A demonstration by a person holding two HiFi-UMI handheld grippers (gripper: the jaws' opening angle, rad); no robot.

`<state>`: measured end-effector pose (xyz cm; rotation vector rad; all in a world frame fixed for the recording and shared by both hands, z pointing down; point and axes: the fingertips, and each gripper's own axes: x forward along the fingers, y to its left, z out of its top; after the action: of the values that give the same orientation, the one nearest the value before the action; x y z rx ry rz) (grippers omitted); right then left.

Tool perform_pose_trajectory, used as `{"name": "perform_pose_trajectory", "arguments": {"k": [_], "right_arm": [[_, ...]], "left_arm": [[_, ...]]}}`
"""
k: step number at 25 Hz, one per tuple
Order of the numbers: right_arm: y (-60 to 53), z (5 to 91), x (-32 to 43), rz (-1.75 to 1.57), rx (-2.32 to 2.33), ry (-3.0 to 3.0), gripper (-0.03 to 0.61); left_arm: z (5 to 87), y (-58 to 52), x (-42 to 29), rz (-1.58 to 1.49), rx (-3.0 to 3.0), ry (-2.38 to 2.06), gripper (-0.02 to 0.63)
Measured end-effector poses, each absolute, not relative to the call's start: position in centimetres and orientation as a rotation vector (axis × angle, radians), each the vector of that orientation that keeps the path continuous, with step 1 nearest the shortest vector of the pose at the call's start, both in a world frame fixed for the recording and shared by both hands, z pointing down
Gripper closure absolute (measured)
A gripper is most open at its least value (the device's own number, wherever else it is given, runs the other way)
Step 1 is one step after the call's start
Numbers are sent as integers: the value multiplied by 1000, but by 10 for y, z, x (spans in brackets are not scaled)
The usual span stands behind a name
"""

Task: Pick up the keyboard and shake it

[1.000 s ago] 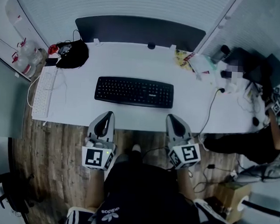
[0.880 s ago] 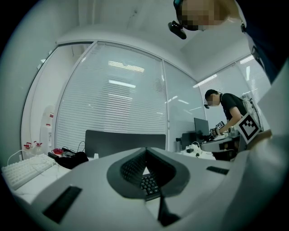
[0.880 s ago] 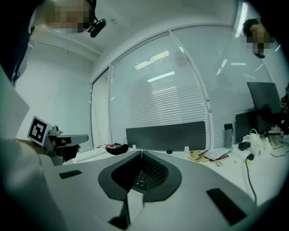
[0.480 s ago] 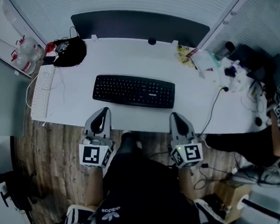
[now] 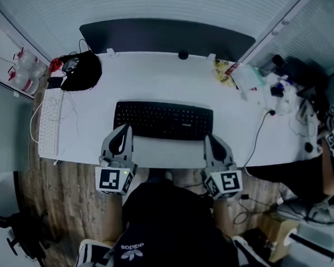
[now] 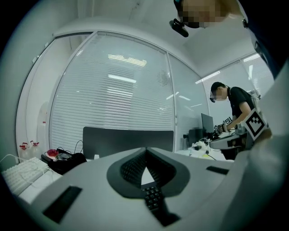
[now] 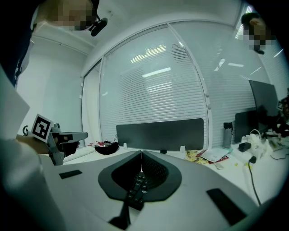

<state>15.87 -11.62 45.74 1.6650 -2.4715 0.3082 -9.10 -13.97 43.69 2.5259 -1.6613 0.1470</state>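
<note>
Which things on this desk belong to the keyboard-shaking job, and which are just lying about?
Belong to the job: black keyboard; left gripper and right gripper, both shut and empty at its near edge.

Lying about: white keyboard; black bundle; papers; cable; dark divider panel.

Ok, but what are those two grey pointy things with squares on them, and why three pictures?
They are hand tools, like big tongs. A person holds one in each hand: the left gripper and the right gripper. The top-down picture comes from a camera on the person's head. The other two come from little cameras riding on each tool, looking along its tips. On the white desk lie a black keyboard, a white keyboard at the left edge and a black bundle. Both tools are pinched shut and hold nothing. Their tips point at the black keyboard's near corners.
</note>
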Motion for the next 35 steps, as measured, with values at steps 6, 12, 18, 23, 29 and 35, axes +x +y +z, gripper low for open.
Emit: {"name": "perform_pose_trajectory", "arguments": {"k": [6,12,18,23,29,35], "right_arm": [[-143,465,151,285,1686,-2412,574],[-156,463,154,249,1732,-2359,574],[-164,461,160,231,1759,-2318,574],[-165,464,163,245,1771,-2306,574],[-172,476,176,293,1810,-2301,574],[-193,471,189,272,1844,-2299,572]], "left_arm": [[448,-178,-124,184,2510,-1680,609],[470,-197,-151,257,2482,-1667,610],[488,-201,-165,296,2443,-1651,609],[500,-201,-170,314,2404,-1634,609],[497,-206,-172,314,2392,-1678,607],[496,-212,-178,355,2357,-1715,541]]}}
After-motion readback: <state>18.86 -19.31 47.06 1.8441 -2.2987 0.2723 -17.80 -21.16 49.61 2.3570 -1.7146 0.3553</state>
